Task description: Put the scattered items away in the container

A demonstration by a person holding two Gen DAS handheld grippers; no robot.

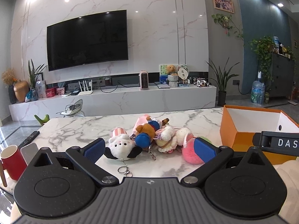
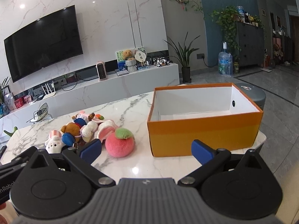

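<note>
Domestic living room: a wall-mounted television (image 1: 87,40) on a marble-veined wall above a long low media console (image 1: 119,99) (router, small heater, teddy bear), potted plants (image 1: 222,80) at right, and a marble-topped table (image 1: 78,128) nearest.

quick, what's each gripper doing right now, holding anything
Left gripper: open, fingers spread wide before the pile of plush toys, holding nothing.
Right gripper: open, holding nothing, between the pink plush ball and the orange box.
</note>
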